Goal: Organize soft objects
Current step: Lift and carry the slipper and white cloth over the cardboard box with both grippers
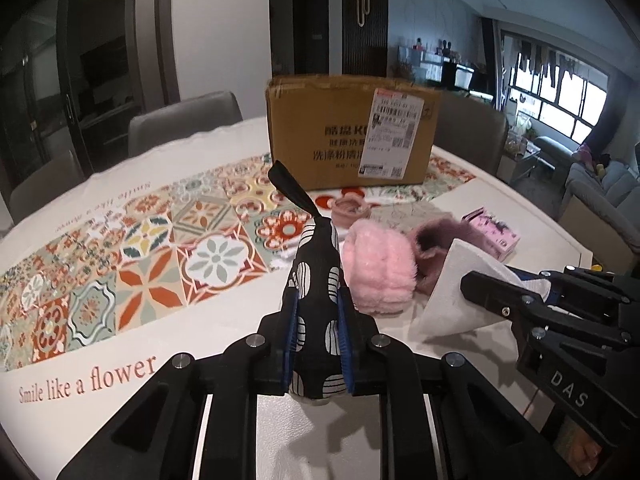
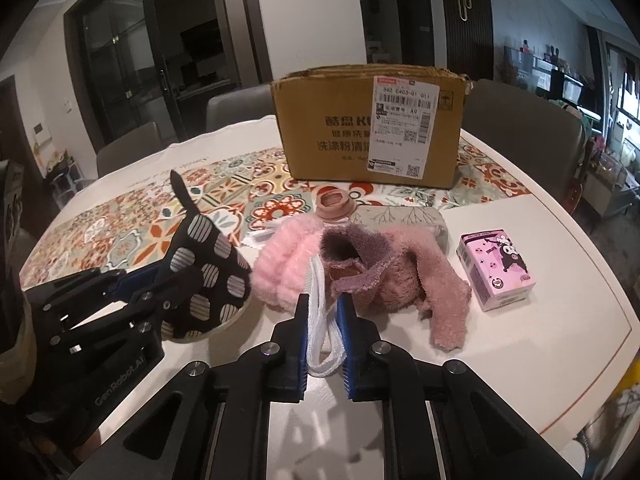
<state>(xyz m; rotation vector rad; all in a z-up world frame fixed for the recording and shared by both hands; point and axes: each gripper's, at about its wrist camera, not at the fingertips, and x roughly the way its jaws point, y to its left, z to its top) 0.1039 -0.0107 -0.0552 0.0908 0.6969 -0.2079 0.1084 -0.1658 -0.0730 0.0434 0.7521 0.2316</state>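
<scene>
Two hand-held grippers were each closed on something soft above the surface (image 2: 540, 360). The left hand-held gripper (image 1: 318, 344) pinched a black pouch (image 1: 316, 280) with white striped ovals between its blue pads, the pouch standing upright with its dark strap pointing away. The right hand-held gripper (image 2: 324, 344) clamped a folded white cloth (image 2: 320, 320). Just ahead of the right one lay a pink fluffy piece (image 2: 280, 272) and a mauve fuzzy cloth (image 2: 400, 276), touching each other. Right of those sat a pink carton (image 2: 496, 272). Farther ahead stood a cardboard box (image 2: 332, 136) on the patterned runner (image 2: 120, 232), with a pink ring (image 2: 334, 202) and a grey pouch (image 2: 396, 216) before it.
</scene>
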